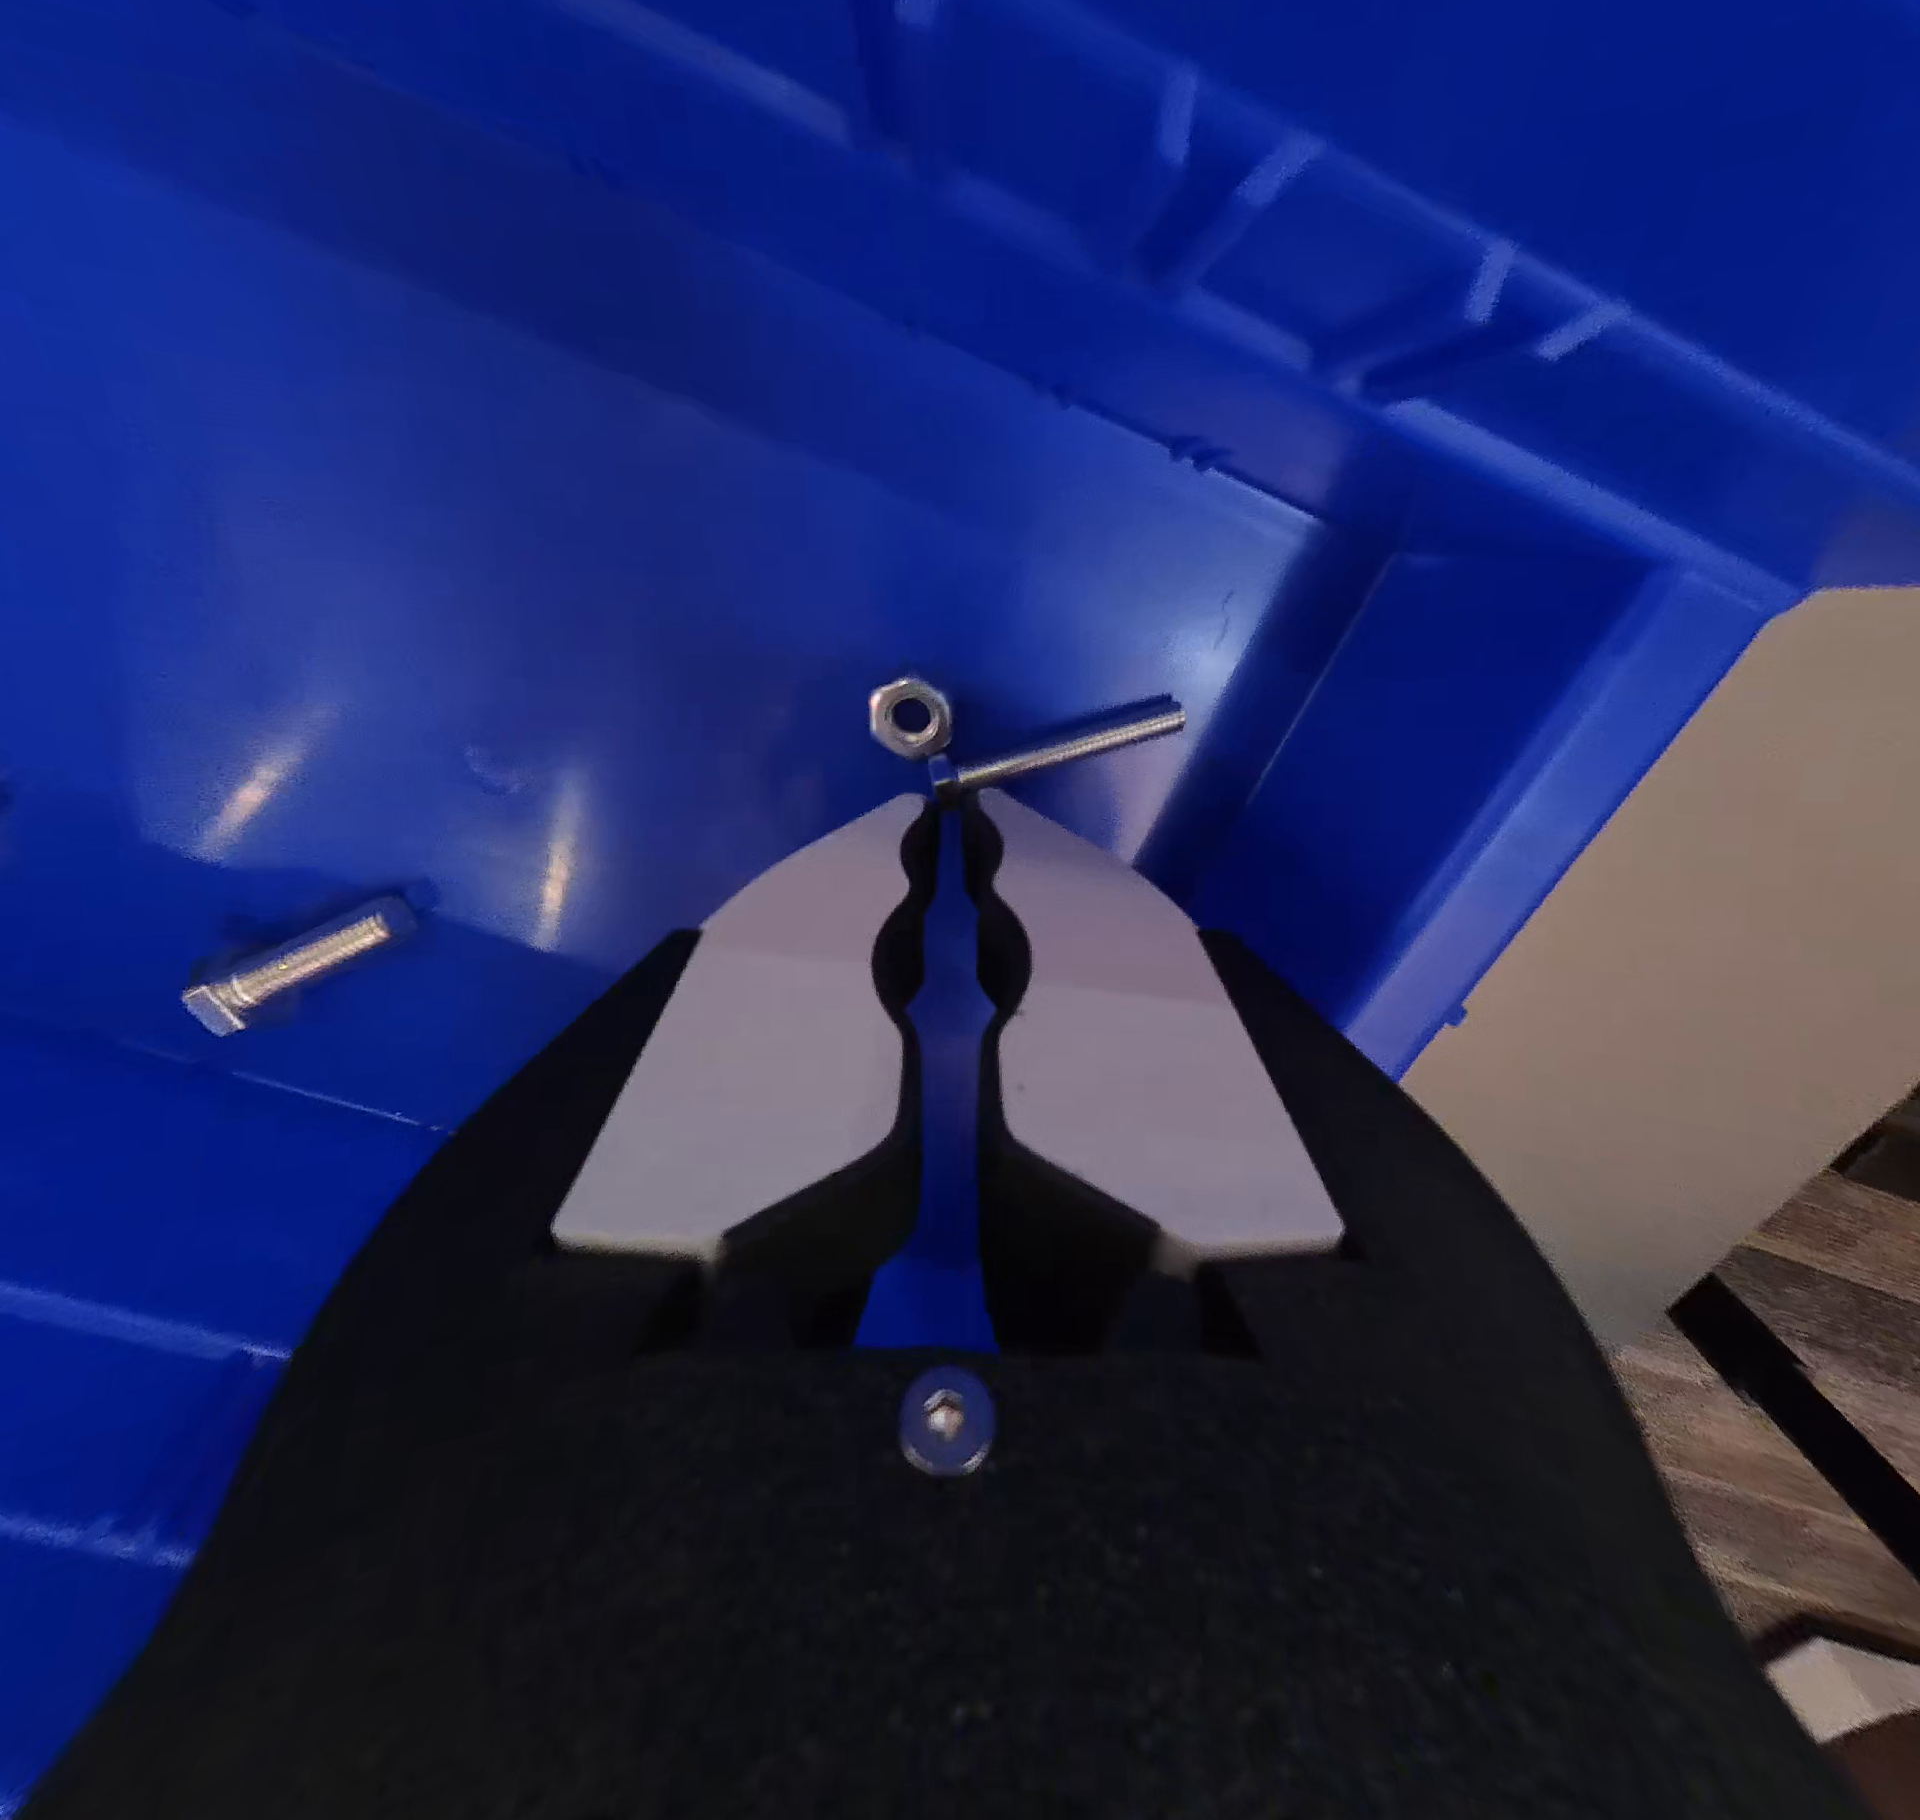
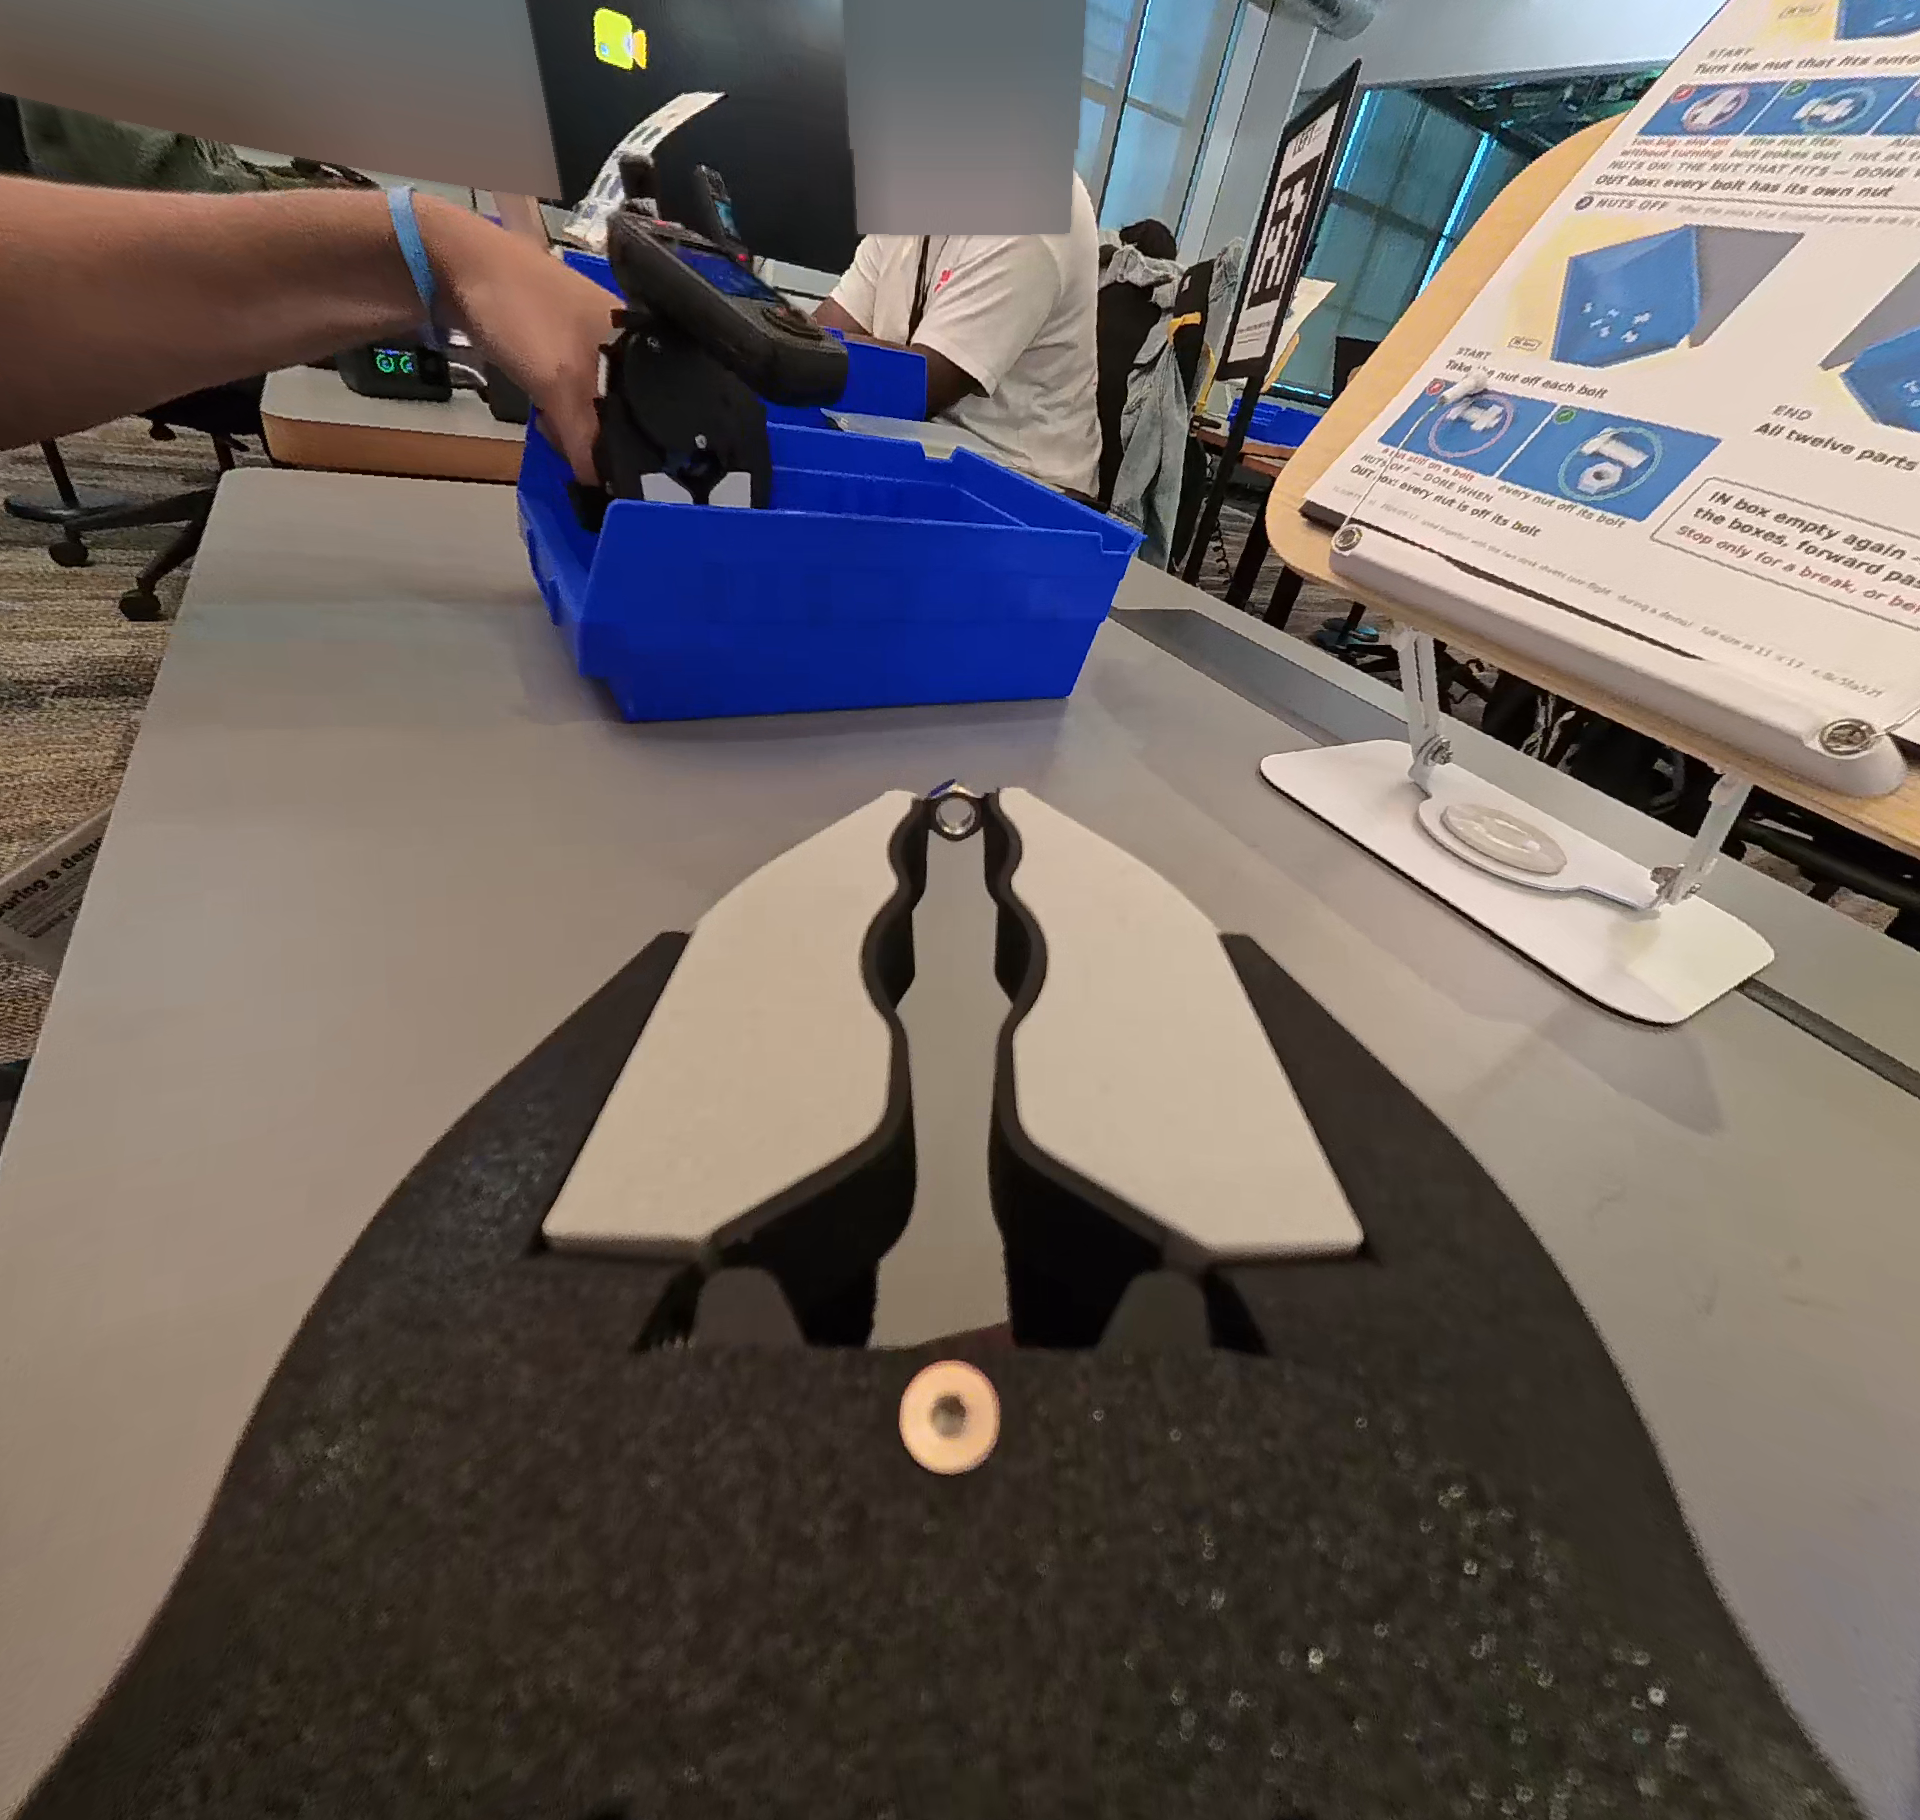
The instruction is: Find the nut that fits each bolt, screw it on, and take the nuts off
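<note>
In the left wrist view my left gripper [image 1: 943, 796] is inside a blue bin [image 1: 520, 420], shut on the head of a thin long bolt [image 1: 1070, 744] that sticks out to the right. A loose hex nut [image 1: 909, 718] lies on the bin floor just beyond the tips. A thicker short bolt [image 1: 296, 965] lies on the floor to the left. In the right wrist view my right gripper [image 2: 956, 814] is shut on a small nut [image 2: 956, 818], held above the grey table [image 2: 364, 835]. The left gripper [image 2: 691, 420] shows far off, dipped into the blue bin [image 2: 831, 607].
A white stand [image 2: 1538, 877] holds an instruction board [image 2: 1662, 368] at the table's right. A person's arm [image 2: 260, 284] with a blue wristband reaches into the bin. Another person in a white shirt [image 2: 987, 336] sits behind the bin. Office chairs stand at far left. Spacing between my two grippers at the tips: around 35 cm.
</note>
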A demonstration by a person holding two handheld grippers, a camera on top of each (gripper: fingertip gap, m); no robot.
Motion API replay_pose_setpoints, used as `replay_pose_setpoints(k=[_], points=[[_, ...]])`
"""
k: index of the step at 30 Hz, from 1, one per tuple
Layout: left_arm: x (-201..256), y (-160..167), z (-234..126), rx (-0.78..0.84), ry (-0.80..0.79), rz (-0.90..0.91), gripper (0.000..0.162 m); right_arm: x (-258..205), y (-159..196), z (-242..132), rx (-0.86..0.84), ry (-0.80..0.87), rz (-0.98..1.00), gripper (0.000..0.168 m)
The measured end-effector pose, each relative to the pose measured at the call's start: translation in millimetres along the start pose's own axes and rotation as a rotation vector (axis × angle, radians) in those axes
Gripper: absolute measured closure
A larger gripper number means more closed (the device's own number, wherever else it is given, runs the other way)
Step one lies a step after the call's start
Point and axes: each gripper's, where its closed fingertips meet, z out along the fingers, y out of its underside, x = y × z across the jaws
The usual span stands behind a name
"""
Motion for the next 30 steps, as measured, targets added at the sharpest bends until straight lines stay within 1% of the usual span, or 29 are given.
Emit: replay_pose_setpoints(k=[4,7,11,14,18,22,24,27,30], points=[[-1,-1,0,0.036,-0.060,-0.033,0.158,-1,-1,-1,0.006,-0.002,-0.003,0.158],[-11,0,-10,0.090,-0.171,-0.119,0.158,-1,-2,-1,0.006,-0.004,-0.006,0.158],[-15,-12,-49,0.309,-0.288,-0.259,0.158,-5,-2,-1,0.005,-0.014,-0.029,0.158],[-7,-22,-85,0.478,-0.344,-0.354,0.159,-9,-1,1,-0.004,-0.021,-0.052,0.158],[3,-29,-128,0.643,-0.443,-0.462,0.158,-12,0,2,-0.006,-0.027,-0.063,0.158],[22,-60,-150,0.781,-0.438,-0.464,0.159,-12,-1,2,-0.004,-0.022,-0.074,0.158],[37,-88,-149,0.845,-0.370,-0.465,0.159,-13,-1,2,-0.004,-0.016,-0.101,0.158],[62,-132,-128,0.863,-0.245,-0.445,0.159,-18,-4,2,0.009,-0.004,-0.181,0.158],[84,-170,-99,0.838,-0.139,-0.417,0.158,-26,-3,10,-0.010,-0.002,-0.304,0.158]])
